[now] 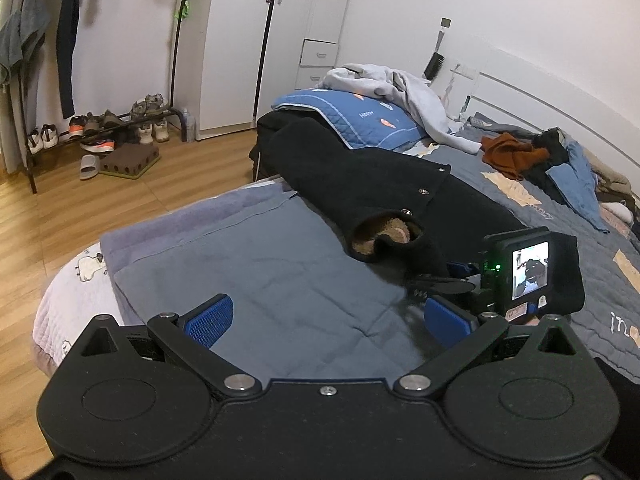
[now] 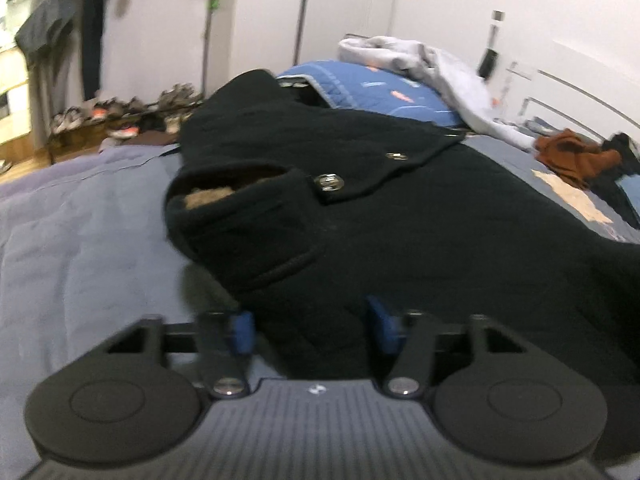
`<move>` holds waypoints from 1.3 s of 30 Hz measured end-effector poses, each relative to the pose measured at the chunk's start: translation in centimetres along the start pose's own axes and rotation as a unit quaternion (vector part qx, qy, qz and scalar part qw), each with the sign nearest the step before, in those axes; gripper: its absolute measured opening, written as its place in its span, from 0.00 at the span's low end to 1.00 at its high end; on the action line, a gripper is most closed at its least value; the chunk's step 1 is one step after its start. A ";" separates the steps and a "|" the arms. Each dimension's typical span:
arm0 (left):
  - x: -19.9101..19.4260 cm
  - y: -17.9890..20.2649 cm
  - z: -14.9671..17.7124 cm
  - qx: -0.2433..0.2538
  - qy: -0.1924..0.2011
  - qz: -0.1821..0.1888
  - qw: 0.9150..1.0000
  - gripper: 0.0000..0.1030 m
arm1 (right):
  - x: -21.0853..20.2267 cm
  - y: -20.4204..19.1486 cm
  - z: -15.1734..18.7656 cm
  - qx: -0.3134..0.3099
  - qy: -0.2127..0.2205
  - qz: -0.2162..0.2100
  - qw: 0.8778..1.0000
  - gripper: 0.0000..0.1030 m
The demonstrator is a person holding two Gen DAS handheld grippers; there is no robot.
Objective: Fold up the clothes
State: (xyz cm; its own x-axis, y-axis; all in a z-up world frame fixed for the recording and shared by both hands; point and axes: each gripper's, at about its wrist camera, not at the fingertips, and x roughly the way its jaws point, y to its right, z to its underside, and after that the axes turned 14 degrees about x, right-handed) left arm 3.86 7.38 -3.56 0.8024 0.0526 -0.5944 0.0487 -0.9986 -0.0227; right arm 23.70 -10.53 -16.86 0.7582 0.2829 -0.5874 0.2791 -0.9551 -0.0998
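A black coat (image 1: 360, 184) with metal snaps and a brown fleece lining lies spread on the grey-blue bedspread (image 1: 280, 280). Its sleeve cuff (image 1: 384, 236) points toward me. My left gripper (image 1: 326, 320) is open and empty above bare bedspread, left of the coat's hem. My right gripper (image 1: 460, 280) shows in the left wrist view at the coat's lower edge, with its camera screen lit. In the right wrist view the coat (image 2: 400, 208) fills the middle, and my right gripper (image 2: 312, 328) is open with coat fabric between its blue pads, not pinched.
A blue pillow (image 1: 360, 116) with a light grey hoodie (image 1: 400, 88) on it lies at the bed's far end. A pile of rust, black and blue clothes (image 1: 540, 156) lies at the right. A shoe rack (image 1: 100, 128) and hanging clothes stand by the wall at left.
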 end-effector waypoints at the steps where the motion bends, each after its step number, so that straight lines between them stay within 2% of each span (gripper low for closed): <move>1: 0.0 0.0 0.0 0.000 0.000 0.000 1.000 1.00 | -0.2 0.3 -0.1 0.011 0.005 0.000 1.000 0.28; 2: 0.0 0.1 -0.1 0.001 0.000 0.000 1.000 1.00 | -0.5 0.6 -0.2 0.019 0.007 -0.002 1.000 0.19; 5: 0.1 0.4 -0.1 0.004 0.000 0.001 1.000 1.00 | -1.3 1.3 -0.5 0.040 0.009 -0.011 0.999 0.14; 14: -0.1 0.7 -0.1 0.014 0.003 0.004 1.000 1.00 | -4.6 2.5 -1.1 0.100 0.019 -0.038 0.994 0.12; 21: -0.6 1.4 -0.2 0.018 0.011 0.017 1.000 1.00 | -8.2 3.7 -0.9 0.117 0.013 -0.058 0.991 0.10; 23: -0.8 1.6 -0.3 0.022 0.014 0.019 0.999 1.00 | -9.6 4.4 -0.9 0.132 0.010 -0.064 0.989 0.00; 28: -0.9 2.2 -0.5 0.020 0.018 0.027 0.999 1.00 | -13.5 6.5 -0.1 0.151 0.014 -0.054 0.987 0.00; 33: -1.3 2.9 -0.5 0.029 0.023 0.032 0.999 1.00 | -14.9 6.8 0.6 0.132 0.008 -0.056 0.990 0.01; 37: -1.1 3.0 -0.5 0.027 0.020 0.031 0.999 1.00 | -15.2 5.6 0.6 0.090 0.020 -0.068 0.993 0.07; 39: -1.0 3.0 -0.5 0.027 0.019 0.032 0.999 1.00 | -14.6 4.5 0.6 0.057 0.022 -0.074 0.995 0.18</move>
State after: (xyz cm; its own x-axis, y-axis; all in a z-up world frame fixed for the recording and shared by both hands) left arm 3.50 4.34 -2.66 0.8254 -0.0129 -0.5644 -0.0354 -0.9990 -0.0290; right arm 13.55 -19.05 -9.21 0.7401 0.4222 -0.5234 0.3224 -0.9058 -0.2749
